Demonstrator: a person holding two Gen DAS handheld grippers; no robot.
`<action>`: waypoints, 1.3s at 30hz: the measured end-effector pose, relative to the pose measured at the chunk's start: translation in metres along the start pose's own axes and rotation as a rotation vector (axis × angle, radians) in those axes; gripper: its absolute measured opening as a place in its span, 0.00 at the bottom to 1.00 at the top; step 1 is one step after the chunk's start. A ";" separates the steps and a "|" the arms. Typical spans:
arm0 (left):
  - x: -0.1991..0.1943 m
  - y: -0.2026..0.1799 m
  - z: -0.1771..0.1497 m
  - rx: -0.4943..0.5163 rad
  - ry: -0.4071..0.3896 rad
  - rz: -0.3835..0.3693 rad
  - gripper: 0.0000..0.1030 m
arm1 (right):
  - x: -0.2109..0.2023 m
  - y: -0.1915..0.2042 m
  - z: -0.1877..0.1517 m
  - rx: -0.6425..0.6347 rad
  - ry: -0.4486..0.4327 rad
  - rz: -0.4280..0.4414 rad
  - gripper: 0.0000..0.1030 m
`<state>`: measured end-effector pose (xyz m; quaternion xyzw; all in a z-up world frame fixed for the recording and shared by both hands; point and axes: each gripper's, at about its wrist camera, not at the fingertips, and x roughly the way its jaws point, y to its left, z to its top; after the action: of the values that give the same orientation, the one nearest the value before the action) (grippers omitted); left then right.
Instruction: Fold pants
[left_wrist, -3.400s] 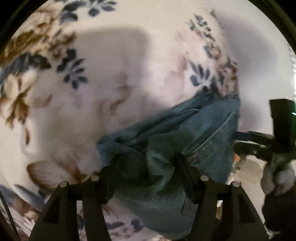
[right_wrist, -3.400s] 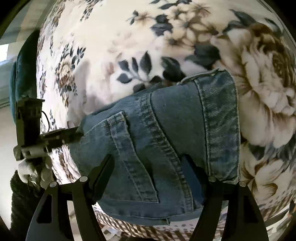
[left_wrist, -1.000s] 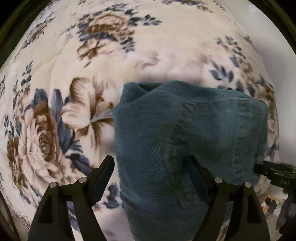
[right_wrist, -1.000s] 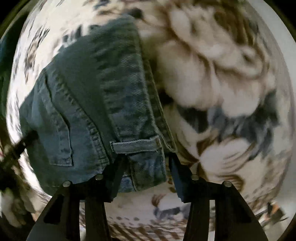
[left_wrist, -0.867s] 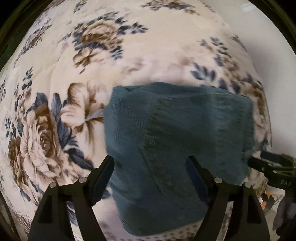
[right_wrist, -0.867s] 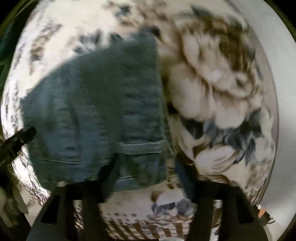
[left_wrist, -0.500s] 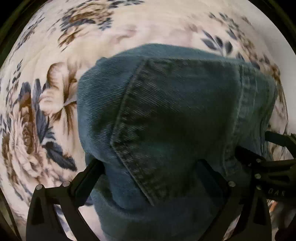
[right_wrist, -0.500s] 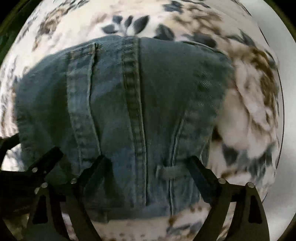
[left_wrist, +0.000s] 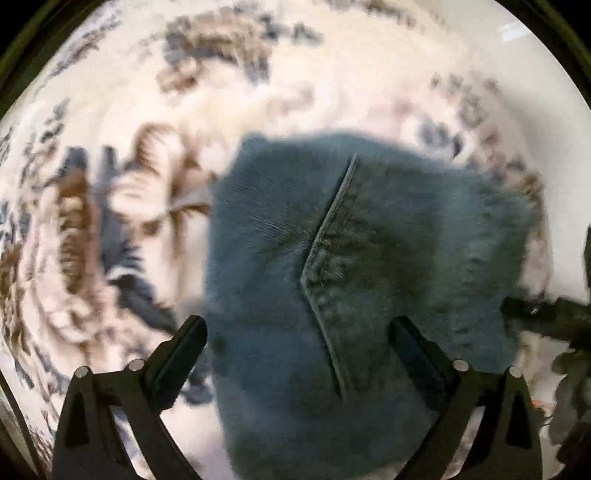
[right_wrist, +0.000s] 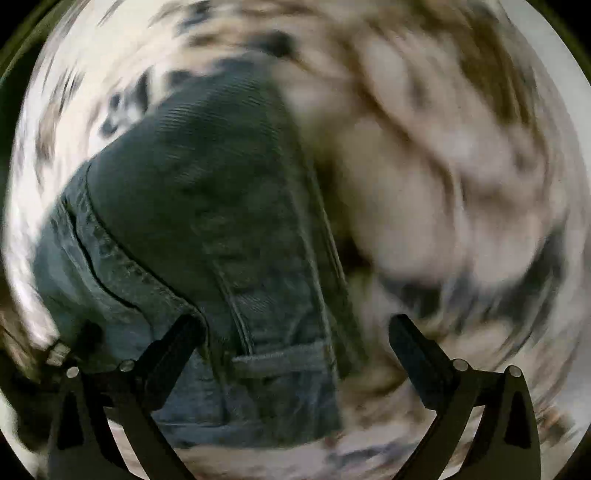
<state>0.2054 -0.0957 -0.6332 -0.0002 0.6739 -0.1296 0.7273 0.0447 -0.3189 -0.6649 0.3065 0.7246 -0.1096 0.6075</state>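
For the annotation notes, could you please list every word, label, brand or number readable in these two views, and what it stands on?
No text can be read in either view.
Folded jeans: only seams and stitching show, no label or brand patch.
Floral blanket: pattern only, and blurred.
The other hand-held gripper at the right edge of the left wrist view: too blurred to show any marking.

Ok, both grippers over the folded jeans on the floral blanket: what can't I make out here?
- Left wrist view: jeans near edge cut off by the frame; blanket pattern motion-blurred.
- Right wrist view: jeans left part cut off; blanket smeared by motion.
- Layers under the fold: hidden by the top denim.
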 end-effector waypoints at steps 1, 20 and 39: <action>-0.010 0.002 -0.003 -0.005 -0.012 -0.015 0.97 | -0.009 -0.002 -0.009 0.001 -0.014 0.033 0.95; -0.026 0.067 -0.042 -0.161 0.071 -0.304 0.97 | 0.038 -0.080 -0.124 0.219 0.043 0.425 0.77; 0.044 0.067 0.008 -0.082 0.111 -0.483 1.00 | 0.026 -0.103 -0.032 -0.138 0.175 0.705 1.00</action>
<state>0.2285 -0.0402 -0.6869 -0.1836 0.6979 -0.2723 0.6365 -0.0427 -0.3754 -0.7045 0.5038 0.6294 0.1824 0.5628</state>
